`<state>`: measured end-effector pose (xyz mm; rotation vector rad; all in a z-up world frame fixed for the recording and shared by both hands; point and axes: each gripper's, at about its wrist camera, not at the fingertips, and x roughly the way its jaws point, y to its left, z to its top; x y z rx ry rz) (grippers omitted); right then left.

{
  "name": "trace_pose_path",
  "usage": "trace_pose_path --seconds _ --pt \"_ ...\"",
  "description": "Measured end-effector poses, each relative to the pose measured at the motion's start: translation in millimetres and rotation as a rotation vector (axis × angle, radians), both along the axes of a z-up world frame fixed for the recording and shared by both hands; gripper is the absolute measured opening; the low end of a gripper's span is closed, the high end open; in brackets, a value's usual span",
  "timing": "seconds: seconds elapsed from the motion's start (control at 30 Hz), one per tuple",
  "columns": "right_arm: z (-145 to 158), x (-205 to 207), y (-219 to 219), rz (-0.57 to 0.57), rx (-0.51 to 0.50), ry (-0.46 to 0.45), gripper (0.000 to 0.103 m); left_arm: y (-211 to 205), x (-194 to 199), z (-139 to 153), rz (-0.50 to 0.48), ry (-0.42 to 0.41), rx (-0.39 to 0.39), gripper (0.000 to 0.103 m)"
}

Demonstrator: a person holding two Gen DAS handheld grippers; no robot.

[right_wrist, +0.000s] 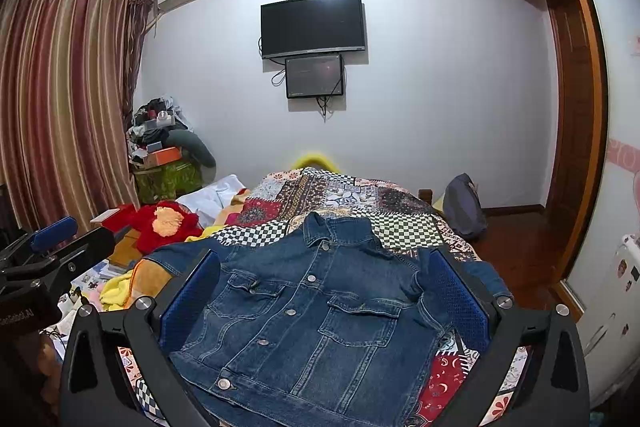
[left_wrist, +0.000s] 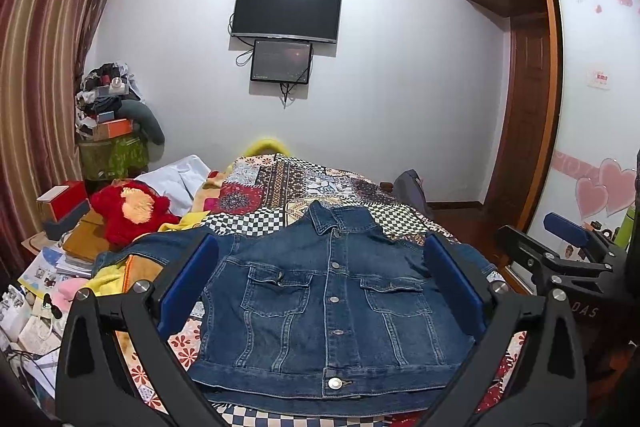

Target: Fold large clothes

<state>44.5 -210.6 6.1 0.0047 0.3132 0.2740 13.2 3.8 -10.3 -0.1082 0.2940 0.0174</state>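
A blue denim jacket lies buttoned, front up, on the patchwork bedspread, collar toward the far wall, both sleeves spread sideways. It also shows in the right wrist view. My left gripper is open and empty, hovering over the jacket's lower half, its blue pads wide apart. My right gripper is open and empty above the jacket too. In the left wrist view the right gripper shows at the right edge; in the right wrist view the left gripper shows at the left edge.
A red plush toy, yellow cloth and papers crowd the bed's left side. A cluttered stack stands by the curtain. A TV hangs on the far wall. A wardrobe and grey bag are right.
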Motion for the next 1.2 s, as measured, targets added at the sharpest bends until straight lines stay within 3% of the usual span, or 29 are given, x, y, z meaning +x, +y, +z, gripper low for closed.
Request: trace_pose_path --seconds 1.2 --pt "-4.8 3.0 1.1 0.003 0.007 0.012 0.103 -1.5 0.7 -0.1 -0.006 0.002 -0.002 0.103"
